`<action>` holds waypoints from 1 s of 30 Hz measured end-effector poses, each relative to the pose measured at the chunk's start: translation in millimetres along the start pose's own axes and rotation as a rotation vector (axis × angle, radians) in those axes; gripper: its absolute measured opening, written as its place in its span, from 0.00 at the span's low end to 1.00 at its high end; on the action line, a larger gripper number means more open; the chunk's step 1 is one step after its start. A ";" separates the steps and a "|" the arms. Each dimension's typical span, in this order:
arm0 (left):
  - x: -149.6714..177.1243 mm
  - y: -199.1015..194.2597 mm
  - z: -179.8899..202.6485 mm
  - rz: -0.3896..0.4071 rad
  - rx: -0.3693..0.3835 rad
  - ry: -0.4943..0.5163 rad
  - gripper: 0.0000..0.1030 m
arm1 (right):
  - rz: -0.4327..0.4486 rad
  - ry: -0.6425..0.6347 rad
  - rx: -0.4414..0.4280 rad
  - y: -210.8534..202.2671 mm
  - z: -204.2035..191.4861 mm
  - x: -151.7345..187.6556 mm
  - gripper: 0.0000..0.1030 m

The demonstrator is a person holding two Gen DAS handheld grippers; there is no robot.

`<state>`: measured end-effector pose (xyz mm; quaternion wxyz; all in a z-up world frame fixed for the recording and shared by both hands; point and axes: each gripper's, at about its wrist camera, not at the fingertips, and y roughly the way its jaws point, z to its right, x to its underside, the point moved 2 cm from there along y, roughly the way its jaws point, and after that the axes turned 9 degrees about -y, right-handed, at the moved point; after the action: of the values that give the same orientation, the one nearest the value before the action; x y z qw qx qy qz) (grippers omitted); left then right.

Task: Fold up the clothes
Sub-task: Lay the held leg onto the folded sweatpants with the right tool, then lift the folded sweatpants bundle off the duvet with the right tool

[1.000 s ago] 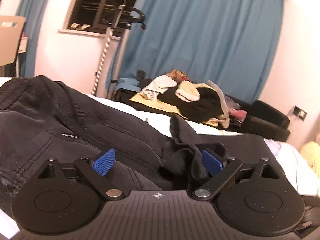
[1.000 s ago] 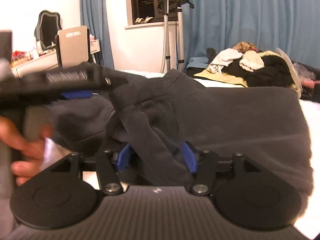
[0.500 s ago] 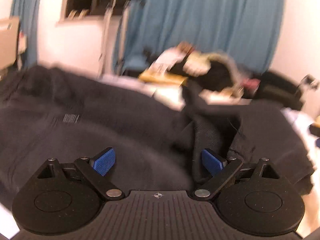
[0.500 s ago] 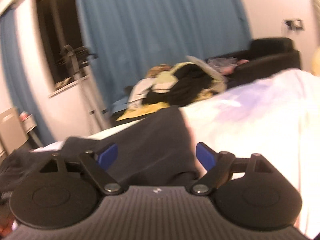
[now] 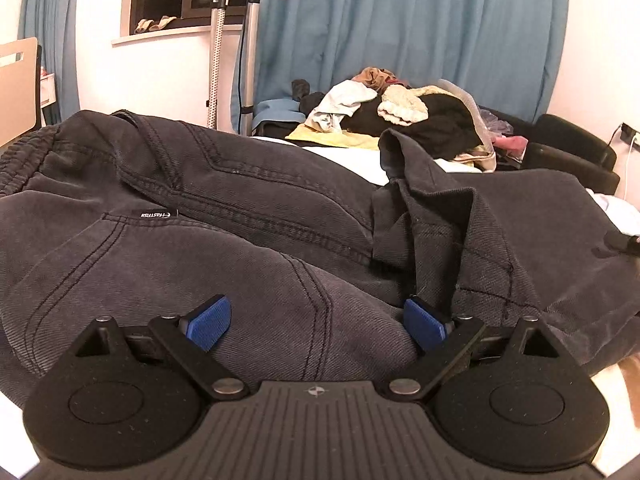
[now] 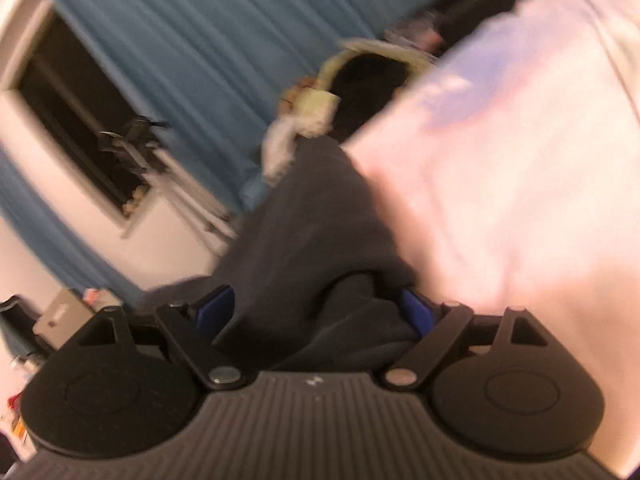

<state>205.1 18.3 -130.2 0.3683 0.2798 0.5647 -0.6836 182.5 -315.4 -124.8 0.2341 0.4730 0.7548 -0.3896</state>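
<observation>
Dark grey jeans (image 5: 240,200) lie spread over the bed, waistband at the far left, with a rumpled fold (image 5: 424,216) standing up at centre right. My left gripper (image 5: 318,322) hovers low over the seat of the jeans, wide open, its right pad (image 5: 424,324) beside the fold's base. In the blurred, tilted right wrist view, my right gripper (image 6: 316,312) has its jaws opening, wide apart. A loose edge of the jeans (image 6: 312,220) lies between them, and the pads do not press it.
White bedsheet (image 6: 520,160) lies to the right of the jeans. Beyond the bed, a pile of mixed clothes (image 5: 400,120) sits on a black sofa (image 5: 568,148) before blue curtains (image 5: 400,20). A garment steamer pole (image 5: 216,40) stands by the window.
My right gripper let go of the bunched cloth, spread its jaws wide, slid right toward the white sheet and rolled. My left gripper stayed open and sank slightly toward the jeans.
</observation>
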 end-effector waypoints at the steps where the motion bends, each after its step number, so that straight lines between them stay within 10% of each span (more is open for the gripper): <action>1: -1.3 -1.5 -0.9 0.003 0.002 -0.006 0.92 | 0.039 -0.003 -0.053 -4.4 -5.1 -1.2 0.86; 9: -18.8 -26.6 -15.2 0.166 0.082 -0.128 0.92 | 0.012 0.080 0.007 7.3 20.0 12.1 0.88; 13: -12.6 -23.5 8.3 0.126 0.170 -0.009 0.92 | 0.017 0.042 0.011 5.6 12.6 15.8 0.88; 20: 2.2 5.3 6.6 0.006 0.081 0.040 0.93 | 0.139 -0.001 -0.198 -8.9 -13.9 -2.2 0.88; 30: -1.0 3.5 6.8 0.000 0.066 0.044 0.94 | 0.033 0.182 0.023 12.3 31.2 4.2 0.83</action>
<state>208.8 11.5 -130.0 0.3462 0.3068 0.5500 -0.6954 191.1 -335.3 -150.6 0.1654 0.5215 0.7605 -0.3498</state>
